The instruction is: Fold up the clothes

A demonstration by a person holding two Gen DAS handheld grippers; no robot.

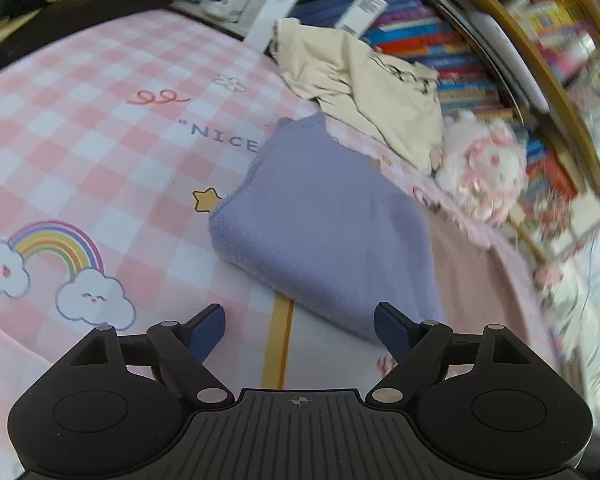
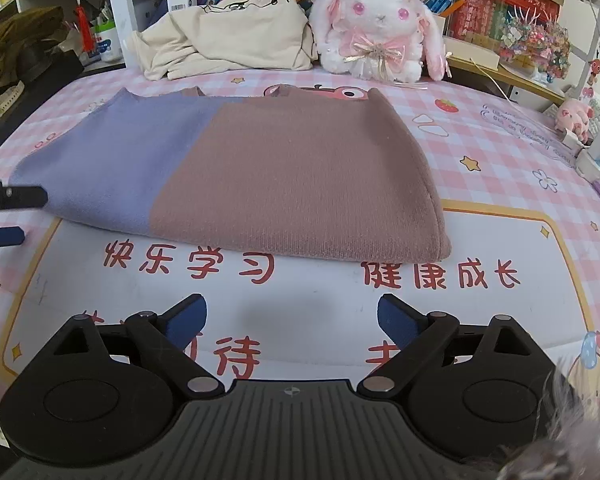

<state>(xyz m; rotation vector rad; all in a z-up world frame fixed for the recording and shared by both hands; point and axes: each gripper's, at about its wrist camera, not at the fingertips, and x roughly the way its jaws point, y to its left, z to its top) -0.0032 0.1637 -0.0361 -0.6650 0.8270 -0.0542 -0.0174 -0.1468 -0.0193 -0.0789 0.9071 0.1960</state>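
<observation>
A folded sweater, lilac on its left part and dusty pink on its right part, lies flat on the pink checked mat. In the left wrist view its lilac end lies just ahead of my left gripper, which is open and empty. My right gripper is open and empty, a short way in front of the sweater's near edge. The left gripper's fingertips show at the left edge of the right wrist view, beside the lilac end.
A crumpled cream garment lies at the back of the mat, also in the left wrist view. A white and pink plush rabbit sits beside it. Bookshelves stand behind. Small items lie at the right edge.
</observation>
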